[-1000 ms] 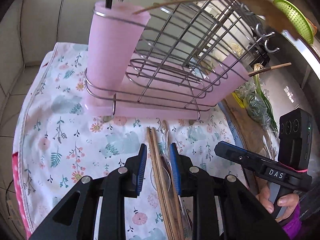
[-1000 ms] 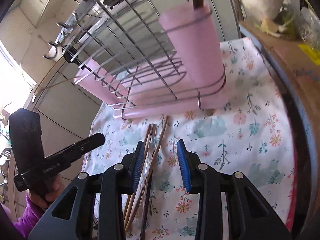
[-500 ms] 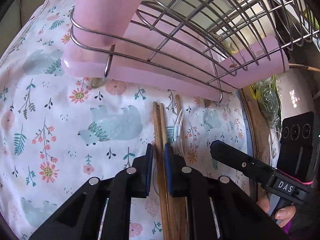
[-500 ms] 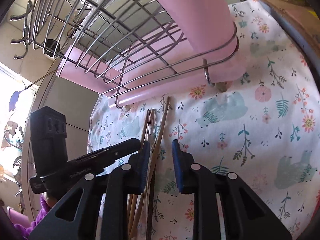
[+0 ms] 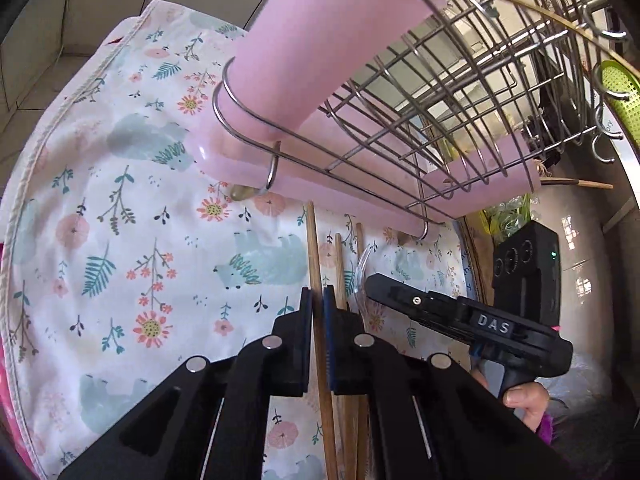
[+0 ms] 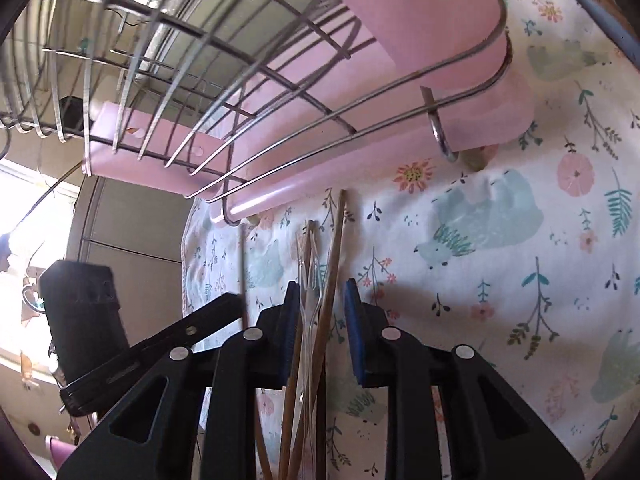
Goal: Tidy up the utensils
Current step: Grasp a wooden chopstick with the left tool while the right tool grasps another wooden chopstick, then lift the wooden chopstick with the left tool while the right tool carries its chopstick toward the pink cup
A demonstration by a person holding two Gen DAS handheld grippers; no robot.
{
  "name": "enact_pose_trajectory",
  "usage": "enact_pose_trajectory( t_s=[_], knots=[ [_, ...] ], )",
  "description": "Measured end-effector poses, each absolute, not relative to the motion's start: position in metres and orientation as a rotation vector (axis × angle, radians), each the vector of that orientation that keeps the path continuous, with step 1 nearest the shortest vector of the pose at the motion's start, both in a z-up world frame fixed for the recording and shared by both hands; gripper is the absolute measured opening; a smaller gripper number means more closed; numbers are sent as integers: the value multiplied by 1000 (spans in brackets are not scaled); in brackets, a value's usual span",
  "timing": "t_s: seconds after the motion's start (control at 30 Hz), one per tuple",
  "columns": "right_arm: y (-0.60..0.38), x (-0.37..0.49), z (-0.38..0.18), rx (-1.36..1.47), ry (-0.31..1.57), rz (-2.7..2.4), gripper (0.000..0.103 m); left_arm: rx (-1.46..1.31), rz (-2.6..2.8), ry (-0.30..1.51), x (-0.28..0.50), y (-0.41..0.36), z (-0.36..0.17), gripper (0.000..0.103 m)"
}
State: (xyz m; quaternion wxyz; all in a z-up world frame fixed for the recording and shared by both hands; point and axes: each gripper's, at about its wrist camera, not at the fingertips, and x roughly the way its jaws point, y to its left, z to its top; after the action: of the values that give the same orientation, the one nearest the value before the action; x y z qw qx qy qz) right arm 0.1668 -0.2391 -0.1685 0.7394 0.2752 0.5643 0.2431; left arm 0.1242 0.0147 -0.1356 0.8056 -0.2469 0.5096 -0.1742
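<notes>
A floral cloth printed with pale blue animals and orange flowers covered the whole work surface. At its far side stood a wire dish rack on a pink drip tray, with a tall pink utensil cup hooked into the rack's left end. In the right wrist view the same rack filled the far side, its cup at the right.

On the cloth, just near of the tray, lay a small bundle of wooden chopsticks running near to far, with a clear plastic fork among them.

The left gripper was down over the leftmost chopstick, its blue-padded fingers drawn in narrow on either side of the stick; they looked to be pinching it, though I could not quite make out the contact. That stick's far tip nearly reached the tray.

The right gripper sat just to the right of the left one, its fingers only partly apart, straddling the fork and a slanting chopstick without clamping them.
</notes>
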Motion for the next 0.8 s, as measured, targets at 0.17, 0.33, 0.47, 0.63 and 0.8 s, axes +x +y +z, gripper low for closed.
enact_pose_trajectory(
  t_s=[0.17, 0.33, 0.47, 0.63, 0.8],
  knots=[
    [-234, 178, -181, 679, 1258, 525, 13, -550, -379, 1053, 112, 35, -121, 5],
    [-242, 177, -189, 764, 1253, 536, 6, -565, -383, 1027, 110, 38, -109, 5],
    [-255, 167, -179, 747, 1211, 516, 6, -566, -381, 996, 102, 44, -94, 5],
    [-272, 142, -141, 652, 1092, 508, 6, -524, -365, 905, 86, 47, -64, 4],
    [-281, 110, -80, 495, 900, 489, 6, -467, -345, 776, 64, 53, -18, 0]
  ],
)
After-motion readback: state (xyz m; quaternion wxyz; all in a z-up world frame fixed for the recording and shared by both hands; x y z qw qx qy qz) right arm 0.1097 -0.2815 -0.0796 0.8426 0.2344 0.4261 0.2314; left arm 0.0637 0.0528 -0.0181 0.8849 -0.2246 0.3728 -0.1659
